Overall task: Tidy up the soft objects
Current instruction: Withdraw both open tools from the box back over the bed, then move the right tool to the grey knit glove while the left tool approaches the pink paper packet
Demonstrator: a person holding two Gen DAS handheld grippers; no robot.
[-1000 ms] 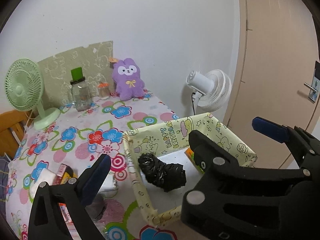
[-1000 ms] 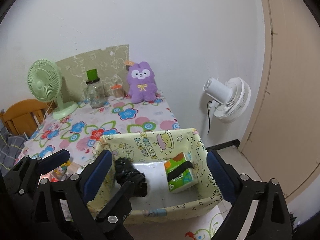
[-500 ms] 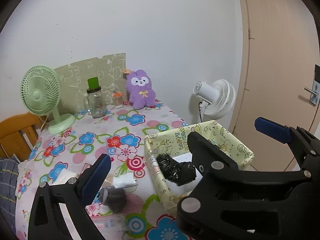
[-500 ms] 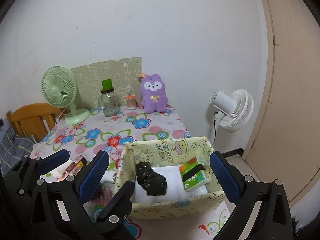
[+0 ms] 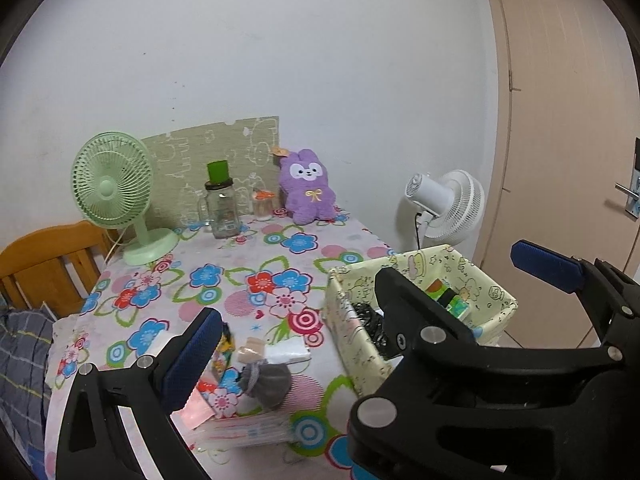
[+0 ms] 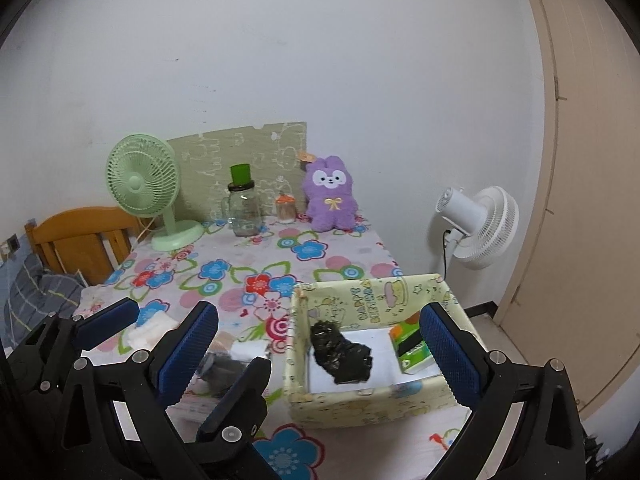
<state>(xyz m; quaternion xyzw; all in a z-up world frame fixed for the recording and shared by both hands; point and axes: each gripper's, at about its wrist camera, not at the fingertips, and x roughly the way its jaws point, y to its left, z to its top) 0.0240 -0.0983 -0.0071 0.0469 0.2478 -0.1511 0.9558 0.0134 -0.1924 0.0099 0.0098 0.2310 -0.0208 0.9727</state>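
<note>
A yellow patterned box (image 6: 360, 304) (image 5: 352, 312) stands at the table's right front edge. Inside lie a black crumpled bag (image 6: 340, 356) and a green tissue pack (image 6: 412, 350). A grey drawstring pouch (image 5: 266, 378), a white folded cloth (image 5: 286, 354) and flat plastic packets (image 5: 248, 430) lie on the flowered tablecloth left of the box. A purple plush rabbit (image 5: 308, 188) (image 6: 331, 194) sits at the back against the wall. My left gripper (image 5: 372, 308) is open and empty above the table front. My right gripper (image 6: 320, 354) is open and empty, high over the box.
A green desk fan (image 5: 114, 192), a glass jar with green lid (image 5: 222, 204) and a small jar (image 5: 264, 204) stand at the back. A white floor fan (image 5: 444, 204) is right of the table, a wooden chair (image 5: 44, 256) left, a door (image 5: 568, 120) right.
Both grippers have pulled back and up from the box, so more of the table and the items left of the box now show. Both stay open and empty.
</note>
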